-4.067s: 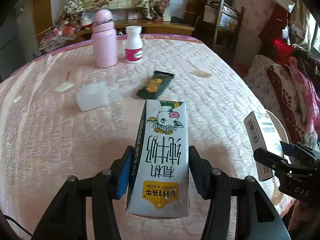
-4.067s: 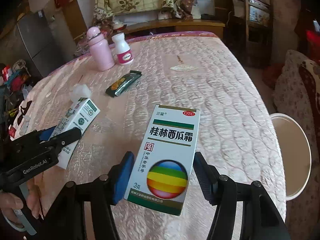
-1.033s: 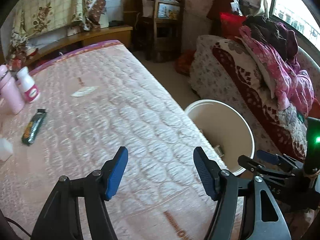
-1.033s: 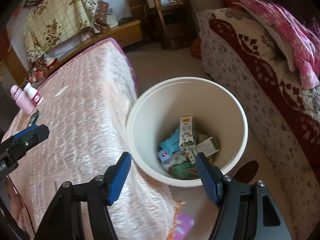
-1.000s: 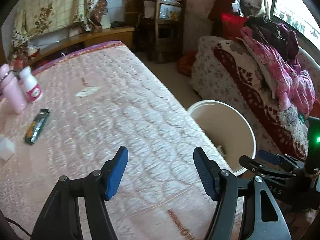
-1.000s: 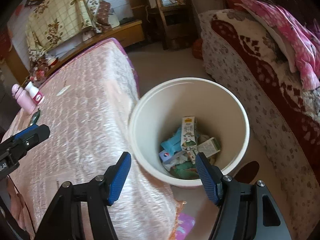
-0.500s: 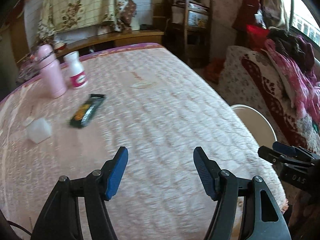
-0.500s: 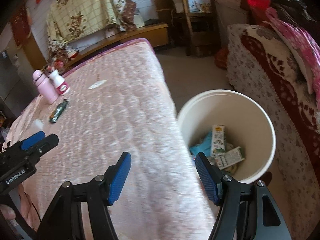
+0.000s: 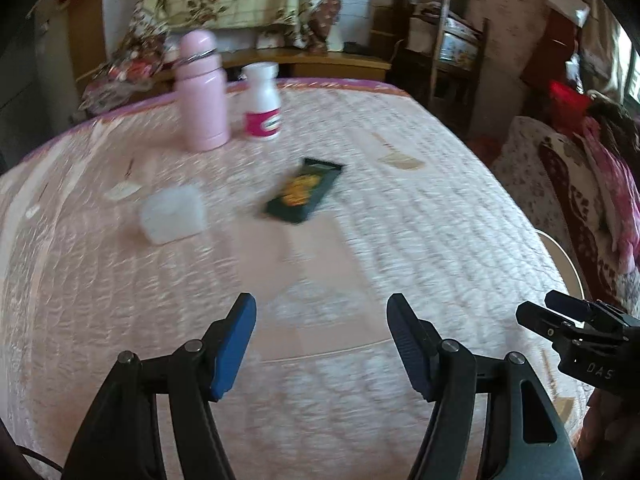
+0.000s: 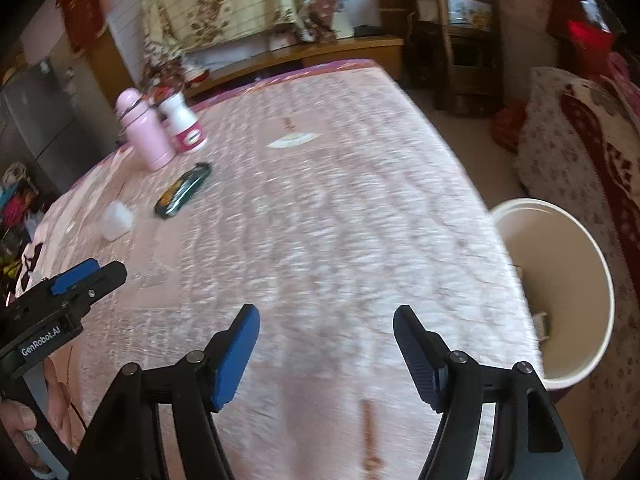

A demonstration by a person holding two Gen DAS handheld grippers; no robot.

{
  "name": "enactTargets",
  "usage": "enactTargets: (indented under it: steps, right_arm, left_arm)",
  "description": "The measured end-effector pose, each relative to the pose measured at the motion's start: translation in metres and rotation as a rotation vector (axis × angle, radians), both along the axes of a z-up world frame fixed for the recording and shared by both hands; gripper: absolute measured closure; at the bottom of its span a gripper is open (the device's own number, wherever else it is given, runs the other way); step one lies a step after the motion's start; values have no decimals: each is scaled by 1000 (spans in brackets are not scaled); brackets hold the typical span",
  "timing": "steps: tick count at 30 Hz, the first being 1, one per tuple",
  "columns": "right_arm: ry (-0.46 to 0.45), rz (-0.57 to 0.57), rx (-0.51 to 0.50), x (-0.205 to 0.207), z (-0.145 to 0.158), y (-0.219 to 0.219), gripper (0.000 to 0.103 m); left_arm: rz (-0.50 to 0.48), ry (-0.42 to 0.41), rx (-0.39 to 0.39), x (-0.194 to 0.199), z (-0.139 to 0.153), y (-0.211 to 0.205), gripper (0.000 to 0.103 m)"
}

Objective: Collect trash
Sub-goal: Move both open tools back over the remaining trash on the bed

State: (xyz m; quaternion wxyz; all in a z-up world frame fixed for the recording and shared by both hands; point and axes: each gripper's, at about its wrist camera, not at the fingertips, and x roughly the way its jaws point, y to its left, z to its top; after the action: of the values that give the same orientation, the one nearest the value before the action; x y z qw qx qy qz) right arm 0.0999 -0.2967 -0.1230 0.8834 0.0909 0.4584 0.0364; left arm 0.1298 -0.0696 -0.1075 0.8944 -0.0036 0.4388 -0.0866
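Note:
A dark green snack wrapper (image 9: 306, 190) lies flat on the pink quilted surface (image 9: 400, 240), with a small white translucent lump (image 9: 172, 218) to its left. My left gripper (image 9: 320, 304) hovers open over the near part of the quilt, well short of both, with nothing between its blue pads. My right gripper (image 10: 326, 312) is also empty; its jaws are opening above the quilt's near right part. The wrapper (image 10: 184, 194) and the lump (image 10: 117, 220) sit far off to its left. The white bin (image 10: 560, 272) stands on the floor at the right.
A pink flask (image 9: 202, 92) and a white bottle with a pink label (image 9: 262, 102) stand at the far side. A patterned sofa (image 10: 580, 140) with clothes lies beyond the bin. A wooden chair (image 9: 456, 60) stands at the back. The views are motion-blurred.
Both grippers have swung left, away from the bin and back over the quilt. The bin has slid to the right edge of both views, and the wrapper and bottles are closer.

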Motion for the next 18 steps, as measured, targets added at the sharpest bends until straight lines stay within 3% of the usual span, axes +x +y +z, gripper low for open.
enactTargets:
  steps: [10,18]
  right_arm:
    - [34,97,38,46,-13,62,30]
    - [59,135,73,94,-16,100,30]
  left_arm:
    - [141,57,-32,32,-12,86,32]
    - [243,47,-67,75,-11,138,32]
